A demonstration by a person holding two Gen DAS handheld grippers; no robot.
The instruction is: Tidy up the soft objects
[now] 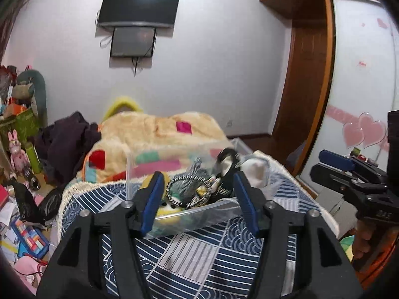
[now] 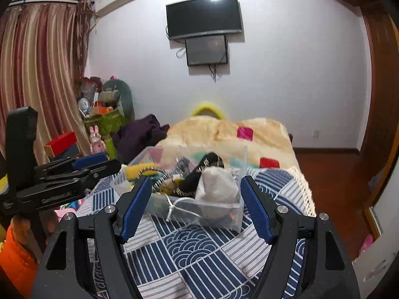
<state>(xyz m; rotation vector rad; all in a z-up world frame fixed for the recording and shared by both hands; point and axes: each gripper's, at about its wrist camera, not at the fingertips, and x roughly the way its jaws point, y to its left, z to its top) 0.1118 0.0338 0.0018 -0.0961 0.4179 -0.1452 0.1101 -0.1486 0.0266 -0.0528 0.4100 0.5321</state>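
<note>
Clear plastic bin point(image 2: 219, 214) of socks point(image 2: 217, 186), dead ahead of left gripper point(image 1: 199, 199) and right gripper point(image 2: 195, 206), both spread empty, seemingly poised for sorting.

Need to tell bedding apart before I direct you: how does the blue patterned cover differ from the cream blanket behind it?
The blue cover is navy with white wave and stripe patches; the cream blanket is fluffy with pink and red squares. The cover lies flat with the clear bin on it; the blanket is heaped behind the bin. Both lie on the bed.

Navy-and-white patterned cloth point(image 2: 199, 244); blue-padded gripper point(image 2: 195, 208); cream blanket point(image 2: 224, 129)
</note>
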